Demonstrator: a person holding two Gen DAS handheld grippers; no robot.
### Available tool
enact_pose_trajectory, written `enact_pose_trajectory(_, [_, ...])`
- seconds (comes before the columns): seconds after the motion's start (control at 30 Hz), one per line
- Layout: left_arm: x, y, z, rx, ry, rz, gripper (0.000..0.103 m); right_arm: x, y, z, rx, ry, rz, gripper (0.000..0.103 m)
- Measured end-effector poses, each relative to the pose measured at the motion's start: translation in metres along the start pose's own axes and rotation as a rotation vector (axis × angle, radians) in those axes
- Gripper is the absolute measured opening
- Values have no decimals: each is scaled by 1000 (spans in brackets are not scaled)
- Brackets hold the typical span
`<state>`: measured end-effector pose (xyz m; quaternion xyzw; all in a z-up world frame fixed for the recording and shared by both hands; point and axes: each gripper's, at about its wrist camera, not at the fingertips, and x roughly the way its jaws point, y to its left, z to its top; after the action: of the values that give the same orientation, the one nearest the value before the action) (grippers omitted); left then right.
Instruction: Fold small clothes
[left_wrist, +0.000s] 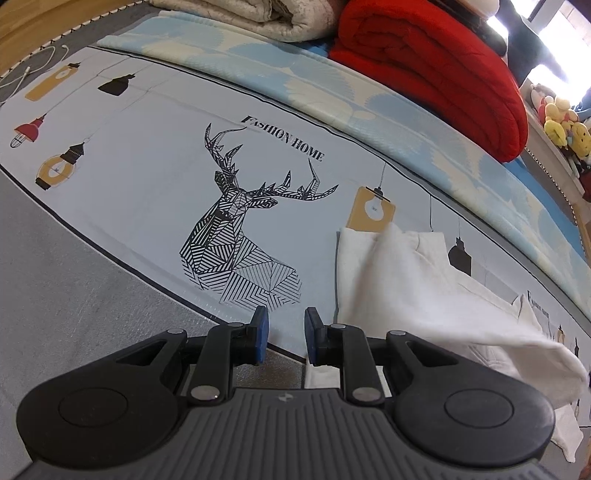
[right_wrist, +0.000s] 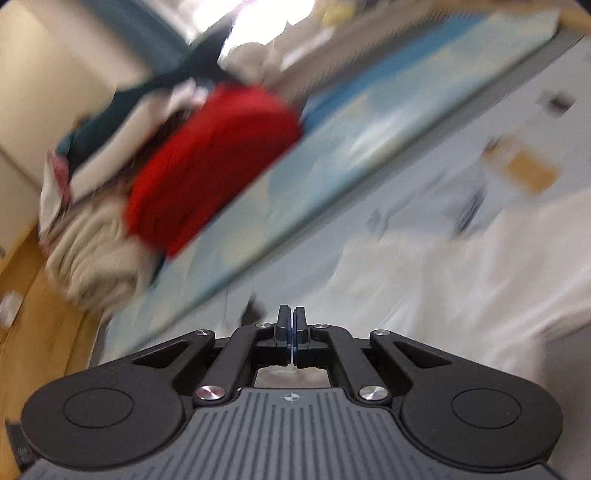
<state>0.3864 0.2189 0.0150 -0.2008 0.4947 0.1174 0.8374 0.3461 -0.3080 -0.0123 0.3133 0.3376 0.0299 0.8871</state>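
Note:
A small white garment (left_wrist: 399, 280) lies on the printed bed sheet (left_wrist: 147, 206), to the right of the deer print (left_wrist: 236, 236). One white fold (left_wrist: 498, 332) at the right looks raised and blurred. My left gripper (left_wrist: 286, 332) hovers at the garment's left edge. Its blue pads stand apart with only sheet showing between them. In the blurred, tilted right wrist view, my right gripper (right_wrist: 291, 332) is shut, pads together, with nothing visible between them. The white garment (right_wrist: 461, 280) spreads to its right.
A folded red blanket (left_wrist: 436, 70) and a beige quilt (left_wrist: 251, 14) lie along the far side of the bed, on a blue and cream mat (left_wrist: 332, 92). Plush toys (left_wrist: 561, 122) sit at the far right. A white cable (left_wrist: 22, 77) lies at the far left.

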Motion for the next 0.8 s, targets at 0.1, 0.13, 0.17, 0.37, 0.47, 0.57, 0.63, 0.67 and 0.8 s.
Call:
enact_pose_trajectory(0.1, [2, -5, -1, 8, 2, -3, 23, -2, -20, 5, -106, -2, -260, 0])
enact_pose_trajectory(0.13, [2, -8, -2, 10, 4, -6, 23, 0, -33, 4, -104, 36, -301, 0])
enact_pose_trajectory(0.17, [3, -11, -3, 13, 6, -9, 23, 4, -45, 3, -68, 81, -292, 0])
enact_pose_trajectory(0.37, [12, -29, -9, 44, 26, -12, 23, 5, -67, 3, -3, 137, -296, 11])
enact_pose_trajectory(0.47, [15, -35, -10, 55, 29, -12, 23, 10, -79, 4, 124, 166, -294, 18])
enact_pose_trajectory(0.57, [17, -39, -12, 69, 31, -10, 23, 16, -86, -3, 231, 209, -279, 34])
enact_pose_trajectory(0.63, [18, -40, -12, 76, 32, -9, 23, 19, -90, -6, 297, 231, -251, 43])
enact_pose_trajectory(0.67, [18, -40, -12, 79, 32, -8, 23, 21, -91, -7, 319, 236, -240, 44])
enact_pose_trajectory(0.8, [20, -40, -11, 88, 33, -3, 23, 20, -86, -5, 316, 197, -229, 44])
